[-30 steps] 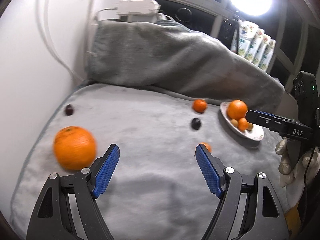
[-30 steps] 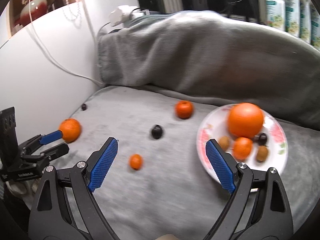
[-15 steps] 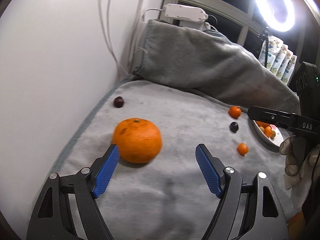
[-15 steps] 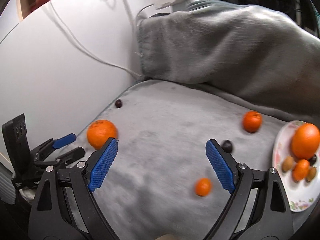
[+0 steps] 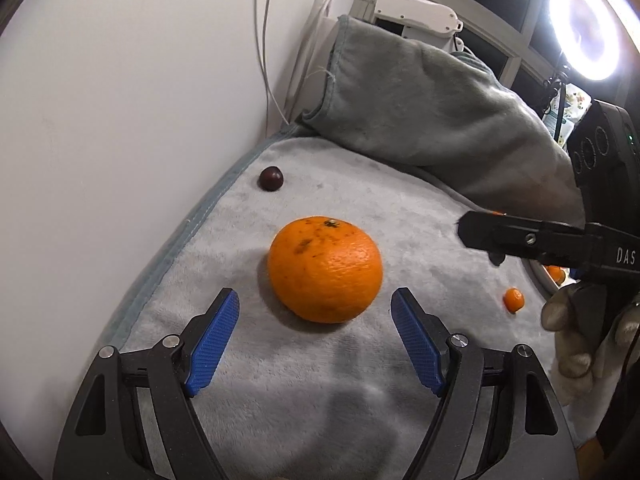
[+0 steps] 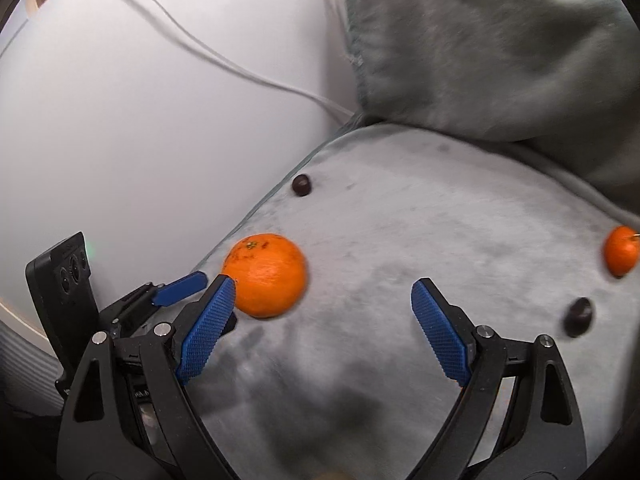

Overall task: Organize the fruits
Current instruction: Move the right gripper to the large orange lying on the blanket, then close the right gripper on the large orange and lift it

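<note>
A large orange [image 5: 325, 269] lies on the grey blanket [image 5: 304, 392], just ahead of my open, empty left gripper [image 5: 315, 312], centred between its blue pads. It also shows in the right wrist view [image 6: 266, 274], left of my open, empty right gripper [image 6: 320, 300]. A dark round fruit [image 5: 271, 178] lies near the wall, also in the right wrist view [image 6: 301, 185]. A tiny orange fruit [image 5: 513, 299] lies to the right. A tangerine [image 6: 621, 250] and another dark fruit [image 6: 578, 316] lie at the right. The plate edge [image 5: 538, 280] is mostly hidden behind the right gripper [image 5: 464, 230].
A white wall [image 5: 120, 120] with hanging cables [image 5: 264, 60] borders the blanket on the left. A bunched grey blanket mound [image 5: 432, 108] rises at the back. A ring light [image 5: 584, 36] glares top right. A gloved hand [image 5: 576, 340] holds the right gripper.
Both grippers have swung left toward the wall. The large orange now sits centred before the left gripper. The plate has left the right wrist view.
</note>
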